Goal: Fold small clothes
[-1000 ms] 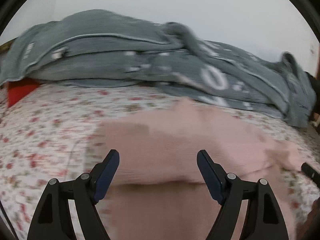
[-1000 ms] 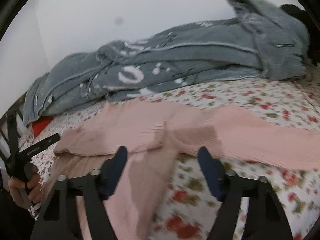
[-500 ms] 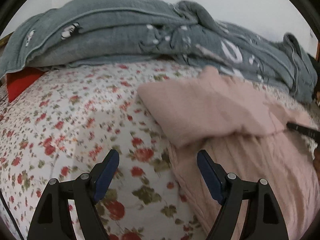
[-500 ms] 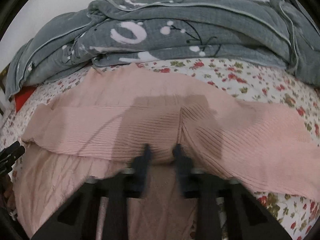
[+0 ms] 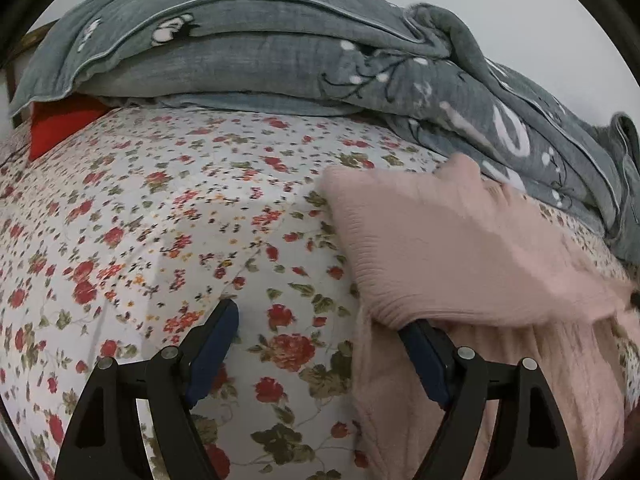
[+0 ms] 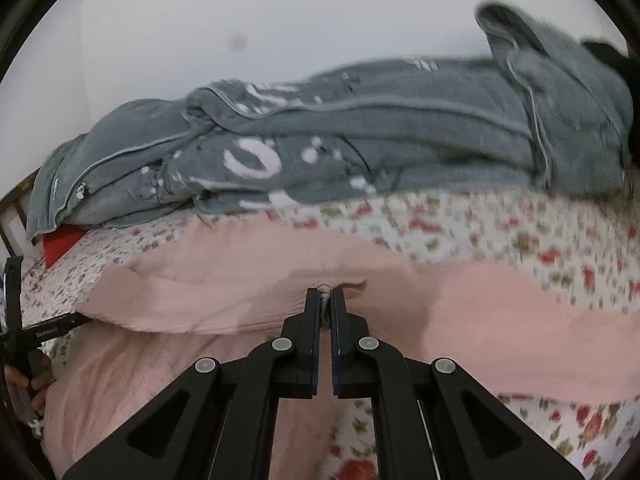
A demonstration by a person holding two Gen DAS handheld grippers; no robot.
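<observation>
A pink ribbed knit garment point(image 6: 224, 280) lies spread on the flowered bedsheet point(image 6: 520, 240). My right gripper point(image 6: 326, 294) is shut on a fold of the pink garment near its middle, with a tuft of fabric pinched between the tips. In the left wrist view the garment point(image 5: 460, 248) has a folded flap at the right. My left gripper point(image 5: 320, 320) is open at the garment's left edge: its right finger point(image 5: 424, 356) is tucked under the flap, its left finger point(image 5: 212, 344) is over bare sheet. The left gripper also shows in the right wrist view point(image 6: 24, 320).
A grey quilt with white patterns point(image 5: 280, 52) is heaped along the back of the bed, also in the right wrist view point(image 6: 360, 148). A red item point(image 5: 60, 128) lies under its left end. A white wall stands behind. The flowered sheet point(image 5: 140, 220) spreads left of the garment.
My right gripper closed from open onto the garment's fold and lifted it slightly. My left gripper swung left off the garment to its left edge and stayed open.
</observation>
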